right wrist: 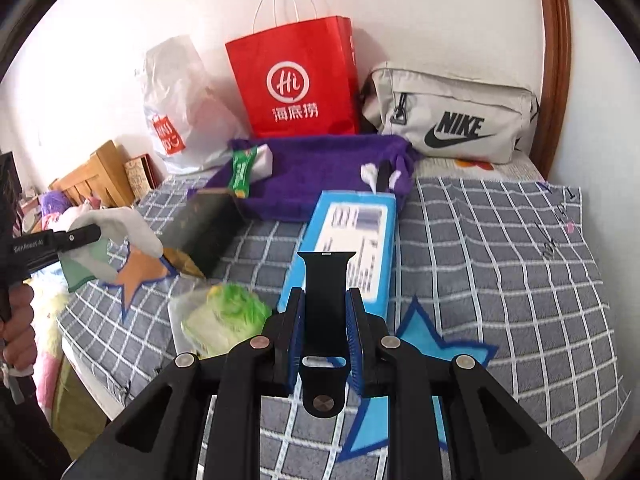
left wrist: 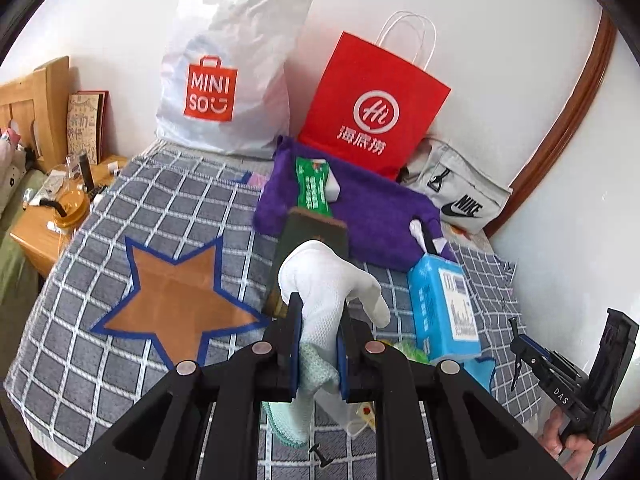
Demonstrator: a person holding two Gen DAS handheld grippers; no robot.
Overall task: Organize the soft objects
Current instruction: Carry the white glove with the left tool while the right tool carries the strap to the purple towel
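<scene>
In the left wrist view my left gripper point(left wrist: 320, 308) is shut on a white glove point(left wrist: 324, 272) and a mint-green cloth point(left wrist: 314, 364), both held above the checked blanket point(left wrist: 168, 208). In the right wrist view my right gripper point(right wrist: 325, 296) is shut on a black watch strap point(right wrist: 325, 280) that stands up between its blue pads. The left gripper point(right wrist: 94, 235) shows at that view's left edge with the glove point(right wrist: 132, 228). Behind lies a purple towel point(left wrist: 372, 212) with a green packet point(left wrist: 314, 188) on it. A blue tissue pack point(right wrist: 352, 232) lies in front of the towel.
A white Miniso bag point(left wrist: 224, 80), a red paper bag point(left wrist: 372, 108) and a grey Nike pouch point(right wrist: 452, 116) lean on the wall. A dark box point(right wrist: 204, 232) and a bagged green-and-white item point(right wrist: 224, 316) lie on the bed. A cluttered wooden nightstand point(left wrist: 44, 228) stands left.
</scene>
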